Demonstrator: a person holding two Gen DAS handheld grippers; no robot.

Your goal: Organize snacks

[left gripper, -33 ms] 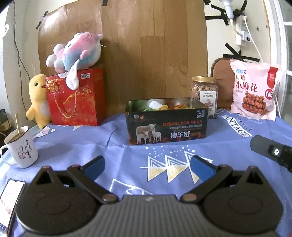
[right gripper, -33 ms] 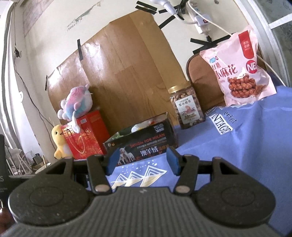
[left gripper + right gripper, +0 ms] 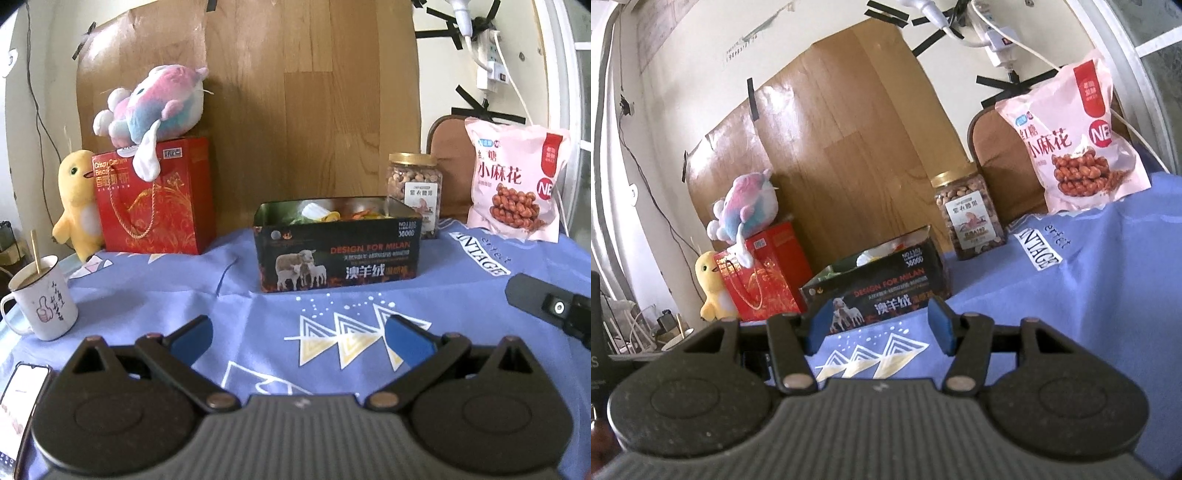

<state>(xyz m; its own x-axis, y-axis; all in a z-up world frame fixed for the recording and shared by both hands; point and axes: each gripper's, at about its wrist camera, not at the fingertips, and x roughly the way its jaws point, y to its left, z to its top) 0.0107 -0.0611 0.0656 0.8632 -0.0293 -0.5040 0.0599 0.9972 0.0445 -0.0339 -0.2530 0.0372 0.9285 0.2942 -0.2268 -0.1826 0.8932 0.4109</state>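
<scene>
Snack tin [image 3: 338,247] ahead of both jaws on worktop [image 3: 184,310], partly filled. Left gripper [image 3: 299,339], right gripper [image 3: 879,325]: jaws spread, empty. Likely between picks; next: reach nut jar [image 3: 413,192] or pink bag [image 3: 515,184] beyond tin.

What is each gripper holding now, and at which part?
Nothing. The left gripper and the right gripper are both open, with only blue tablecloth showing between their fingers.

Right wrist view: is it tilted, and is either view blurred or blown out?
Right wrist view: horizon slants, fisheye bends the window frame, bright daylight there; pink snack bag text stays legible. Left wrist view: level, tin box lettering sharp, window edge overexposed, soft shadows on the tablecloth.
</scene>
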